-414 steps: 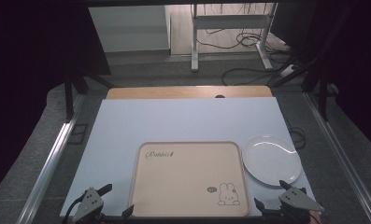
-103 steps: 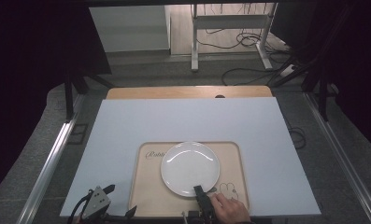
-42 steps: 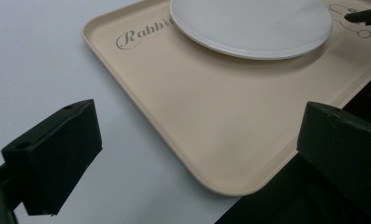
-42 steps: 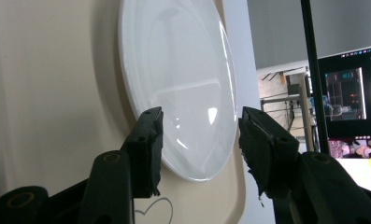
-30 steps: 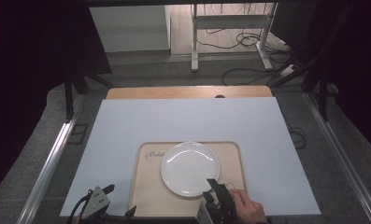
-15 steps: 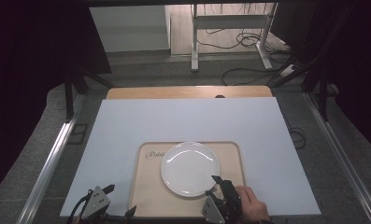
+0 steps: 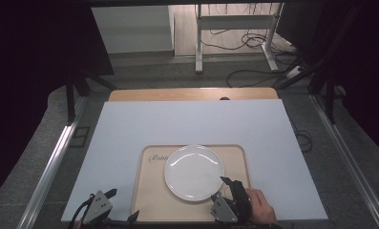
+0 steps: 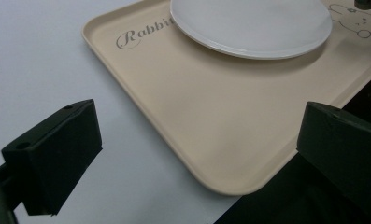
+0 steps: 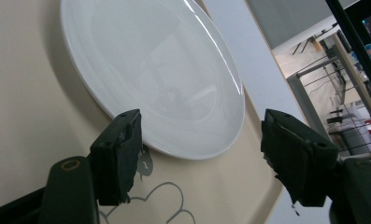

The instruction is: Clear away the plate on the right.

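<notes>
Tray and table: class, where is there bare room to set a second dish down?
Bare table lies beyond the tray, and left and right of it. On the tray, the near-left corner is free; the plate and right gripper crowd its near-right.

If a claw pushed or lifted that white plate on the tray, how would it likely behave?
The white plate looks glossy and rigid, so it would probably slide across the smooth tray rather than tip. Its low, thin rim likely offers little grip and may slip. It looks ceramic, so possibly breakable if dropped.

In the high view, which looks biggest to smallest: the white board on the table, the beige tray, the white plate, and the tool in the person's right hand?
1. White board
2. Beige tray
3. White plate
4. Right tool, though it sits nearest the camera, so it looks larger than it really is.
</notes>
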